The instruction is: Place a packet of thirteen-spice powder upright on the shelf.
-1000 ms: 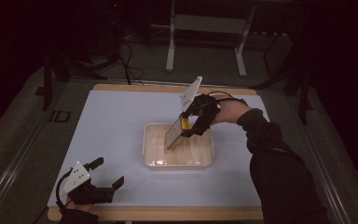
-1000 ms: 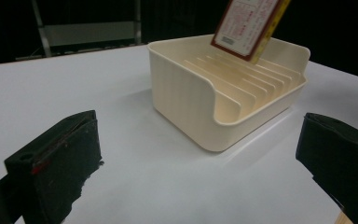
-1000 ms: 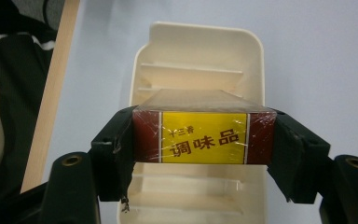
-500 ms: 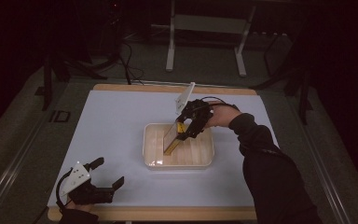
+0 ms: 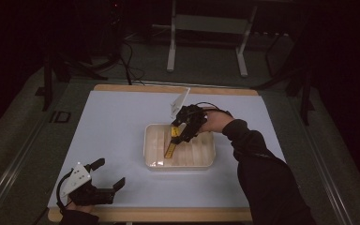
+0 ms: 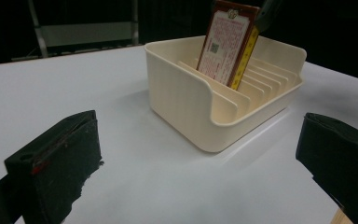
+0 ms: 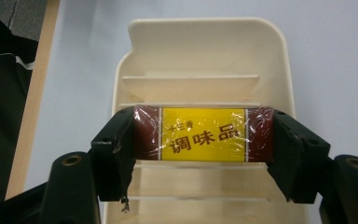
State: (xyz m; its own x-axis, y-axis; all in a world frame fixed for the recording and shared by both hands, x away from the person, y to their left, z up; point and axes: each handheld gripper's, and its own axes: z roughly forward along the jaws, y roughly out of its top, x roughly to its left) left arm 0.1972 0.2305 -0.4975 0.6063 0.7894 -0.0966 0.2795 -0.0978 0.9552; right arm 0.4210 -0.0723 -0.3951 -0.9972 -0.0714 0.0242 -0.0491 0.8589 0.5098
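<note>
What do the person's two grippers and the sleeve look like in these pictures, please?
Both grippers are black with two blocky jaws. The left gripper carries a grey three-cornered plate on top; the right gripper has one too and trails a thin black cable. The arm wears a dark long sleeve.

A white mat (image 5: 122,122) covers the wooden table (image 5: 168,214); a metal stand (image 5: 206,28) stands beyond.

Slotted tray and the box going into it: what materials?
Slotted tray: looks like moulded cream plastic, smooth with a soft sheen, thin ribs, rounded corners. Box: probably printed card under clear film; glare wrinkles show on its yellow-and-maroon end between the right tool jaws.
</note>
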